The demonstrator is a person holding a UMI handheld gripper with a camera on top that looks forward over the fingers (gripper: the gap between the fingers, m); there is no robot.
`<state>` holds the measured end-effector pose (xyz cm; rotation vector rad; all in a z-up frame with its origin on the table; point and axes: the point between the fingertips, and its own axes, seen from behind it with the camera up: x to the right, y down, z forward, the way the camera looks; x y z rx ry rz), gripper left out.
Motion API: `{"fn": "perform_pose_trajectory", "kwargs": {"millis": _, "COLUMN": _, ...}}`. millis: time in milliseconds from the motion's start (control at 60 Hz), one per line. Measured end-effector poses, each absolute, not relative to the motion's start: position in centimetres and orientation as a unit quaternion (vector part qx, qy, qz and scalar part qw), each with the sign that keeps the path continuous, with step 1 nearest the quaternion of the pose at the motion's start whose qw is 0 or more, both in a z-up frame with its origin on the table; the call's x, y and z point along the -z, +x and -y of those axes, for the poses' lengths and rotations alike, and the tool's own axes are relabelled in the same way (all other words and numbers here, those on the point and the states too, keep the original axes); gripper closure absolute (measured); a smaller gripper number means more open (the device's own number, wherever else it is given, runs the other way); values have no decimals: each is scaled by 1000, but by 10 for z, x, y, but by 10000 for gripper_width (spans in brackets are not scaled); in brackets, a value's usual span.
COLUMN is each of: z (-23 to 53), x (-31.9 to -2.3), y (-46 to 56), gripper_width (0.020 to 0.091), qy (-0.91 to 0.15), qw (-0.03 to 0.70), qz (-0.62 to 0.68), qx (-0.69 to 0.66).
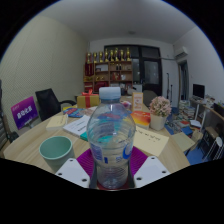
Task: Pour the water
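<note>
Hand-held gripper [111,172]: fingers clamped on upright water bottle [110,135] | green cup [56,151] just beside, on table [160,145]

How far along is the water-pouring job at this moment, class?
Done: the gripper is closed on the water bottle, both pads pressing its lower body. In hand: the bottle is held upright, its cap apparently on. Left: bring it to the green cup beside the fingers on the table and tilt; no pouring shows yet.

Shelf [112,66] behind cluttered table [160,145]; yellow box [88,99].
</note>
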<state>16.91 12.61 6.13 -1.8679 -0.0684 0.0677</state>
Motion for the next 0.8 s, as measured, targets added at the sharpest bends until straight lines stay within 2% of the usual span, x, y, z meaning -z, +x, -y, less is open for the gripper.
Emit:
{"fn": "perform_pose_trajectory", "kwargs": {"millis": 50, "z": -126, "x": -62, "y": 169, "gripper_width": 636, "qy": -803, "qw": 595, "qz": 30, "qx": -29}}
{"fn": "perform_pose_trajectory", "kwargs": {"millis": 117, "z": -127, "x": -63, "y": 169, "gripper_width": 521, "qy": -805, "qw": 592, "qz": 27, "qx": -32}}
{"fn": "perform_pose_trajectory", "kwargs": {"millis": 133, "z": -126, "x": -62, "y": 169, "gripper_width": 522, "qy": -808, "qw": 588, "qz": 26, "qx": -33}}
{"fn": "perform_pose_trajectory", "kwargs": {"millis": 183, "z": -120, "x": -61, "y": 168, "gripper_width": 455, "qy": -818, "qw": 573, "qz": 24, "qx": -42}}
{"fn": "perform_pose_trajectory", "kwargs": {"millis": 267, "z": -108, "x": -77, "y": 175, "gripper_width": 274, "qy": -820, "qw": 570, "qz": 6, "qx": -55}}
{"fn": "perform_pose_trajectory", "kwargs": {"millis": 300, "z": -104, "x": -86, "y": 178, "gripper_width": 248, "qy": -819, "qw": 571, "qz": -4, "qx": -55}}
{"fn": "perform_pose_trajectory", "kwargs": {"millis": 533, "z": -16, "x": -115, "y": 185, "gripper_width": 264, "qy": -850, "qw": 521, "qz": -39, "qx": -64}}
{"fn": "perform_pose_trajectory", "kwargs": {"millis": 800, "z": 102, "x": -199, "y": 181, "gripper_width": 261, "qy": -861, "qw": 506, "qz": -32, "qx": -45}}
